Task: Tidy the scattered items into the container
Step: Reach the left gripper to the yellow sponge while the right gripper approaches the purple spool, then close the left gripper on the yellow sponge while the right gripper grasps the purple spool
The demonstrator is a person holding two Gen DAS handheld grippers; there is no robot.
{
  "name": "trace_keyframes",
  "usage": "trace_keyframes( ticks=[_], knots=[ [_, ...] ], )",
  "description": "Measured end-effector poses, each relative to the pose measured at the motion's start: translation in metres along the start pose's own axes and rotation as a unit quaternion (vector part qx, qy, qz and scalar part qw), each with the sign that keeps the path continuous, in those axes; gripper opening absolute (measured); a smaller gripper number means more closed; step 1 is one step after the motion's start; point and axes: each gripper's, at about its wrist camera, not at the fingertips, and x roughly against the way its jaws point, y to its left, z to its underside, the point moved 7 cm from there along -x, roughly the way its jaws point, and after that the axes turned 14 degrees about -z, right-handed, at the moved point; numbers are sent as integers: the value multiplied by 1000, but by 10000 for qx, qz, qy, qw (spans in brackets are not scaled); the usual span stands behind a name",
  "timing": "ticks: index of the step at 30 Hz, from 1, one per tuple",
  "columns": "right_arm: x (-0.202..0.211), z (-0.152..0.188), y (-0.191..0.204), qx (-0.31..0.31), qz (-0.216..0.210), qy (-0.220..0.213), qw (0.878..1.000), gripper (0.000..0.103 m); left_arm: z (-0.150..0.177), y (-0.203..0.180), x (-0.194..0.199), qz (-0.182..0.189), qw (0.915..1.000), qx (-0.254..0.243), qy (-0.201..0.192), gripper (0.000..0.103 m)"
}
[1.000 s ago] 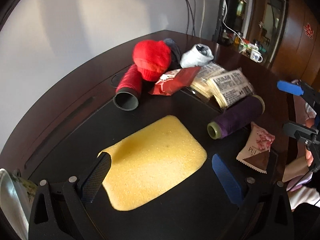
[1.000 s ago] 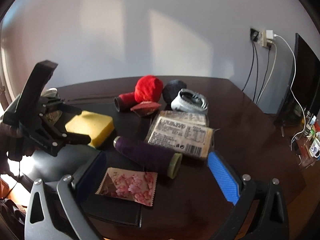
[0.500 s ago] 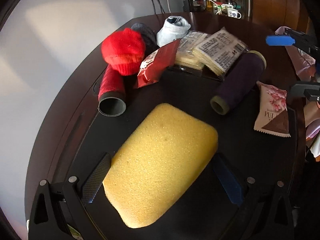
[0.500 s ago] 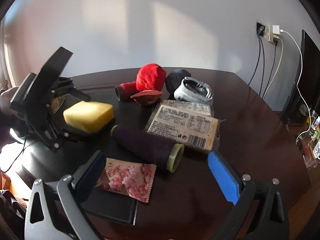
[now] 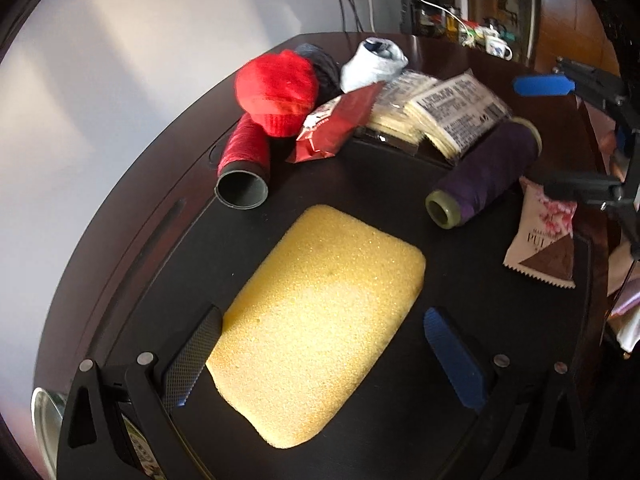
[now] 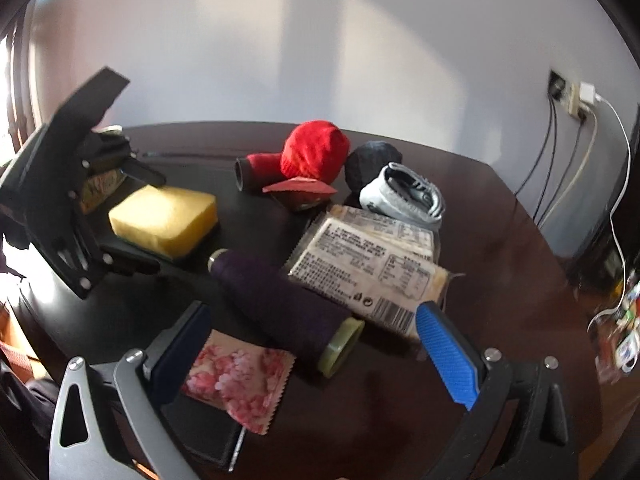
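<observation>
A: Why is the yellow sponge (image 5: 320, 320) straddled like that by the left gripper (image 5: 324, 354)?

B: A grasp is probably being lined up. The sponge is laid flat on the black tray (image 5: 500, 272), and the jaws are spread wide; the dark finger is seen just at one sponge edge, the blue one apart from the other. Nothing is clamped.

A: And the right gripper (image 6: 316, 356)?

B: It is held spread above the purple thread spool (image 6: 280, 308), with the pink flowered sachet (image 6: 240, 384) beside its dark finger. Nothing is held or touched.

A: Is anything tidied yet?

B: That cannot be judged. The red hat (image 5: 276, 88) and noodle packets (image 5: 448, 108) are heaped at the tray's far edge.
</observation>
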Motion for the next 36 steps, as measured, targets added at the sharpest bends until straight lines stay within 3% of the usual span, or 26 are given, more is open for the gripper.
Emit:
trace_keyframes(
  ticks=[5,9,10,14,16,19,24,30,36],
  knots=[
    [-14,1,2,429,25,359,9984,87,-1,3,-3,-78,9998,193,37,100],
    [-23,3,6,640,-65,596,9961,80,-3,1,1,-81,9997,207,25,91],
    [-24,3,6,635,-112,654,9958,71,-4,1,1,-44,9996,267,25,89],
    [-31,5,4,293,-489,981,9935,59,-8,2,0,-59,9989,459,5,85],
    [-33,5,3,29,-748,1090,9912,47,-11,0,2,-26,9986,521,-44,80],
    [-35,6,0,-441,-1190,1122,9855,45,-14,0,3,1,9980,631,-96,75],
    [-36,4,0,-726,-1486,934,9818,41,-16,4,9,76,9960,868,-179,66],
    [-21,-6,-1,-916,-1572,464,9822,39,-16,18,15,71,9919,1246,-254,54],
    [-13,-4,-3,-1056,-1588,323,9811,38,-16,25,24,49,9894,1409,-341,45]
  ],
)
